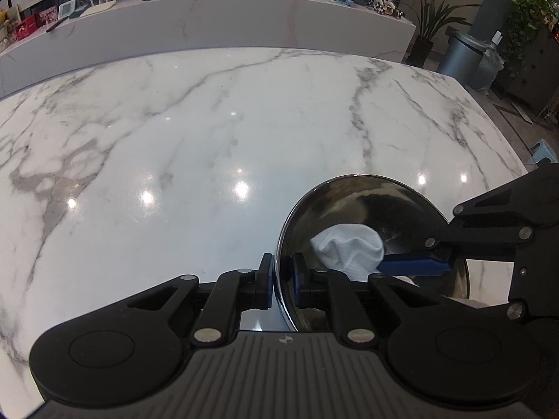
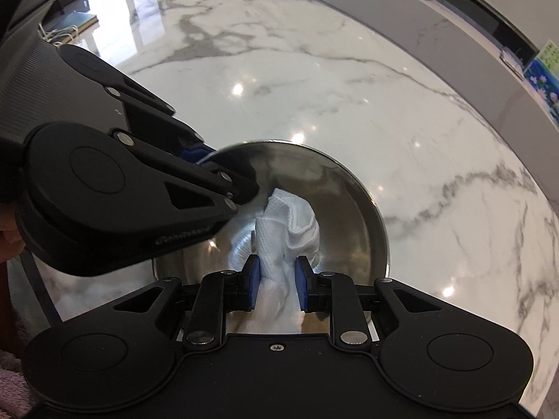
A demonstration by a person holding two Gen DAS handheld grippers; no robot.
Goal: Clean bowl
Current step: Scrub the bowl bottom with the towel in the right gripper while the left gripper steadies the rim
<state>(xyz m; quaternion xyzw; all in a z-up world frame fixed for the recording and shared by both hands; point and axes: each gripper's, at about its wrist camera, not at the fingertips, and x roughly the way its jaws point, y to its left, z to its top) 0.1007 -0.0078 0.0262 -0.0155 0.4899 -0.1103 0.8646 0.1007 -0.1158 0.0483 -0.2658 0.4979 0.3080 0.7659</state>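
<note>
1. The left gripper (image 1: 282,281) is clenched on the rim of the steel bowl (image 1: 367,202), one finger outside the wall and one inside. The hold is on a thin polished edge, so the rim could slide out of the pads if the wiping pushes sideways; the bowl would then skate on the glossy marble table (image 1: 209,122).
2. In the left wrist view the bowl looks tipped up towards the camera with its opening facing the right gripper. How much of its base touches the table I cannot tell from here. If it is carried on the rim grip alone, a hard downward press could lever it loose.
3. The white cloth (image 2: 290,230) lies bunched inside the bowl, against the lower wall and bottom. It runs back between the right gripper's fingers.
4. The right gripper (image 2: 277,281) is grasping the cloth, its blue pads squeezing the gathered tail from both sides. Only a narrow bundle is pinched, so dragging against the metal could pull the cloth free.
5. The two grippers work close together at the rim. The right gripper's fingers could knock the left gripper or scrape the bowl wall instead of the cloth.
</note>
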